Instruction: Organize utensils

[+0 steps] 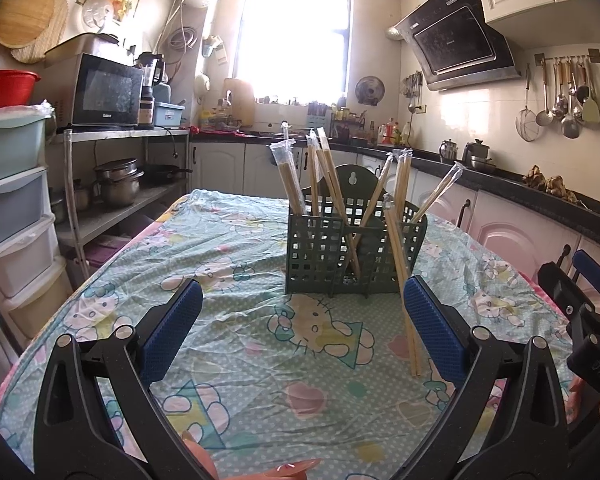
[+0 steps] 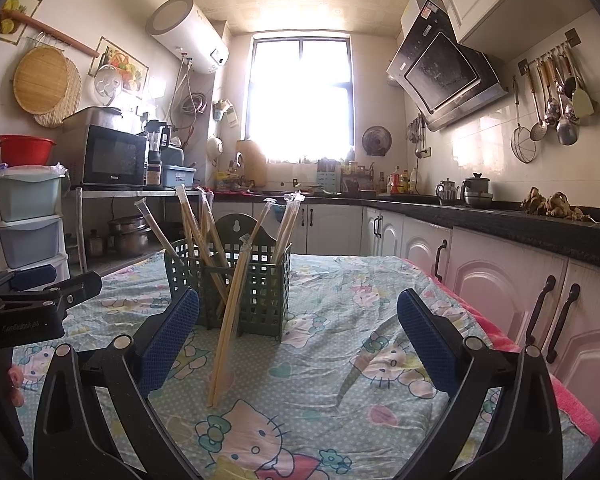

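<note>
A dark green lattice utensil holder [image 1: 320, 252] stands on the table with several plastic-wrapped chopstick pairs [image 1: 324, 176] upright in it. It also shows in the right wrist view [image 2: 260, 284]. One wrapped pair [image 1: 404, 288] leans against the holder's outside with its foot on the cloth; it shows in the right wrist view [image 2: 230, 320] too. My left gripper [image 1: 302, 320] is open and empty, just short of the holder. My right gripper [image 2: 298, 334] is open and empty, to the holder's right.
The table has a Hello Kitty cloth [image 1: 236, 344]. Plastic drawers [image 1: 12, 216] and a metal shelf with a microwave [image 1: 104, 92] stand on the left. A counter with white cabinets [image 2: 500, 272] runs along the right. The right gripper's body [image 1: 580, 312] shows at the left view's right edge.
</note>
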`<move>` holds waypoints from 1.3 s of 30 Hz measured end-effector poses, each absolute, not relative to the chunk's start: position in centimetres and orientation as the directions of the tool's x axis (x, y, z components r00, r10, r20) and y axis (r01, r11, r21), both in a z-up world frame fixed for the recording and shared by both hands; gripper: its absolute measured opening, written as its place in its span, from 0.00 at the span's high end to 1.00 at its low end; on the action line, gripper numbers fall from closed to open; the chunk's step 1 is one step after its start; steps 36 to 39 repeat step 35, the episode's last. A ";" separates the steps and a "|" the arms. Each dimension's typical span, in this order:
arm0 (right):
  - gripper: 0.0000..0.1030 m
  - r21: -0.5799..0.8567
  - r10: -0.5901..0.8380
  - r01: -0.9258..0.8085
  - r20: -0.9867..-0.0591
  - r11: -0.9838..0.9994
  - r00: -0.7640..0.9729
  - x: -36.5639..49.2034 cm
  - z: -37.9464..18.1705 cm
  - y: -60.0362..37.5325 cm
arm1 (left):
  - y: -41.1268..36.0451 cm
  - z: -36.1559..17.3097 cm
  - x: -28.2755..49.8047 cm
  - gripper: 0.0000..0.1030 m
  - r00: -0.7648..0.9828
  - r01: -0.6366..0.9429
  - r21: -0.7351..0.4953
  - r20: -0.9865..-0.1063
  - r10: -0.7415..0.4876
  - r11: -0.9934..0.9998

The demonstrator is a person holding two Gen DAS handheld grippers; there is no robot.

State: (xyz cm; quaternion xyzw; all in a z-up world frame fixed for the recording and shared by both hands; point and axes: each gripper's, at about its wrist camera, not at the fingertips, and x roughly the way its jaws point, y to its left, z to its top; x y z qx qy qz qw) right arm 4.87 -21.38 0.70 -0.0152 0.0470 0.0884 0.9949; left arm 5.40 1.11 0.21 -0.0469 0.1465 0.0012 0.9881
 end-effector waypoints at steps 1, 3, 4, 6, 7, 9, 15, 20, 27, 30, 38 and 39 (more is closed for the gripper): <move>0.06 -0.024 0.175 -0.178 -0.095 0.984 0.980 4.9 0.7 -21.4 | 1.0 0.2 5.4 0.10 0.957 -0.017 -0.091 -0.290 -0.010 0.996; 0.06 -0.025 0.176 -0.179 -0.096 0.983 0.980 4.9 0.7 -21.4 | 1.1 0.3 5.4 0.10 0.958 -0.017 -0.090 -0.286 -0.010 0.996; 0.06 -0.025 0.176 -0.179 -0.099 0.983 0.979 4.9 0.6 -21.4 | 1.1 0.3 5.4 0.10 0.958 -0.016 -0.088 -0.285 -0.010 0.996; 0.06 -0.025 0.173 -0.177 -0.099 0.984 0.980 4.8 0.4 -21.4 | 1.1 0.3 5.4 0.10 0.959 -0.014 -0.087 -0.284 -0.012 0.996; 0.06 -0.025 0.173 -0.176 -0.099 0.984 0.980 4.7 0.4 -21.4 | 1.1 0.3 5.4 0.10 0.959 -0.013 -0.086 -0.283 -0.012 0.996; 0.06 -0.025 0.173 -0.176 -0.100 0.984 0.980 4.8 0.4 -21.4 | 1.1 0.4 5.3 0.10 0.959 -0.011 -0.085 -0.282 -0.014 0.996; 0.06 -0.024 0.173 -0.176 -0.100 0.984 0.980 4.8 0.4 -21.4 | 0.8 0.3 5.5 0.10 0.956 -0.028 -0.069 -0.293 0.006 0.997; 0.06 -0.021 0.170 -0.173 -0.101 0.985 0.980 4.8 0.3 -21.5 | 1.0 0.3 5.7 0.10 0.952 -0.041 -0.070 -0.305 0.018 0.997; 0.06 0.026 0.152 -0.150 -0.146 0.988 0.978 5.6 1.0 -22.4 | 2.4 0.8 6.2 0.10 0.940 -0.052 -0.109 -0.341 0.012 0.993; 0.06 0.045 0.102 -0.096 -0.175 0.994 0.979 7.3 2.2 -24.3 | 4.7 1.9 7.3 0.10 0.928 -0.061 -0.134 -0.373 0.007 0.989; 0.06 -0.007 -0.085 0.092 -0.448 0.996 0.890 15.4 2.0 -28.8 | 11.3 1.5 13.7 0.10 0.781 -0.276 -0.001 -0.583 0.224 0.961; 0.06 -0.007 -0.085 0.092 -0.448 0.996 0.890 15.4 2.0 -28.8 | 11.3 1.5 13.7 0.10 0.781 -0.276 -0.001 -0.583 0.224 0.961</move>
